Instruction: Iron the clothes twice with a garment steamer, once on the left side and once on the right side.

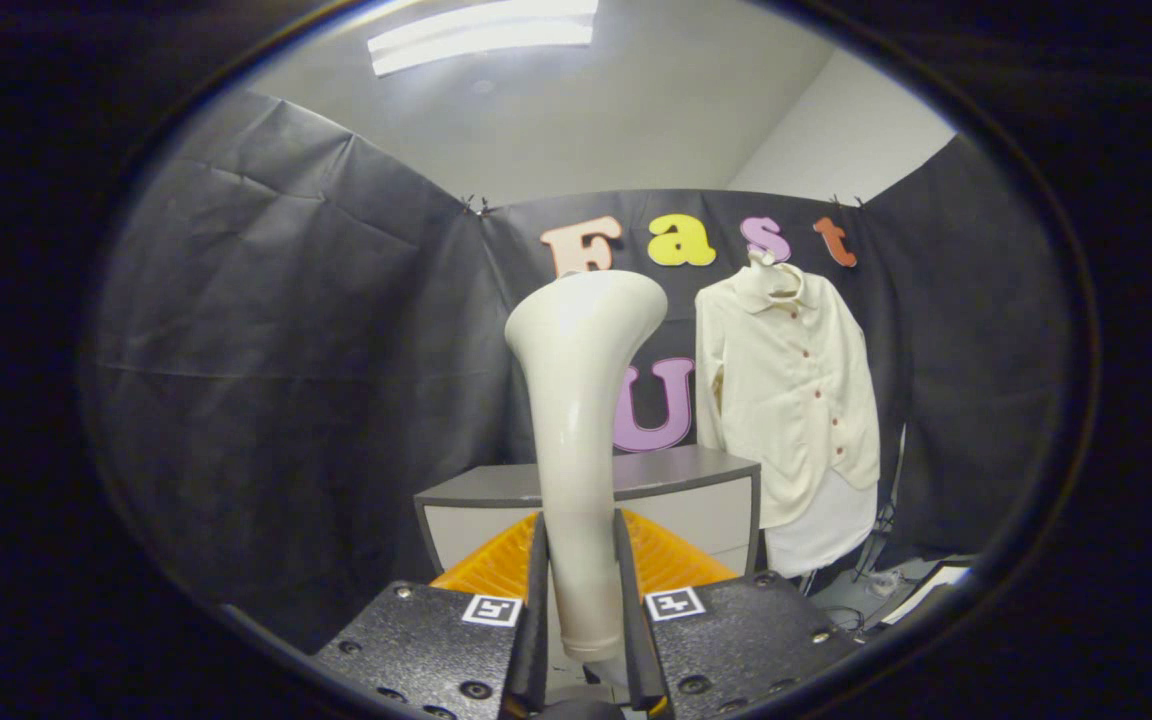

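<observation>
One claw (584, 590), both fingers clamped on one garment steamer (576, 400), held upright. One cream shirt (786, 400) hangs on the wall beyond, right of the steamer. One counter (696, 490) stands between them.

The gripper (581, 560) has both fingers pressed on the steamer's (576, 400) upright handle. Beyond it, right of the cabinet (696, 490), a cream shirt (786, 400) hangs on the booth wall
</observation>
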`<control>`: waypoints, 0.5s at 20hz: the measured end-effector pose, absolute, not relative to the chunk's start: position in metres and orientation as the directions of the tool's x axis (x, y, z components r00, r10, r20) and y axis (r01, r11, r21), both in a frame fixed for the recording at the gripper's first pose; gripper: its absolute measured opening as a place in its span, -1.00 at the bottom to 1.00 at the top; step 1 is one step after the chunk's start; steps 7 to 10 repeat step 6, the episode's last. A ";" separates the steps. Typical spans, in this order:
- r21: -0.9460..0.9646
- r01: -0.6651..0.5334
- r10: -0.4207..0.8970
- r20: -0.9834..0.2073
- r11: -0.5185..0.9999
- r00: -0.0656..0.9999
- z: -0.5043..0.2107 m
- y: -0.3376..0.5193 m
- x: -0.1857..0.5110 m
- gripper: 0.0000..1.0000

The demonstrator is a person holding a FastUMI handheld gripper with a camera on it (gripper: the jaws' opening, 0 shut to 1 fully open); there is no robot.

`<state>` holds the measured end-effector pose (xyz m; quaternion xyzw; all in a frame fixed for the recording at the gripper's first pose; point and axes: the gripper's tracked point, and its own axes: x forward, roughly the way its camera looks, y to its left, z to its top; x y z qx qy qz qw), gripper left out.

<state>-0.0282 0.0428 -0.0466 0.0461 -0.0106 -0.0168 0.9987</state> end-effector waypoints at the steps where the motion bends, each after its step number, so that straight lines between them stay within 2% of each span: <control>1: 0.090 0.033 -0.035 0.021 0.995 0.999 -0.047 0.042 -0.030 -0.39; 10: 0.071 0.061 -0.062 0.019 0.996 0.998 -0.051 0.036 -0.031 -0.39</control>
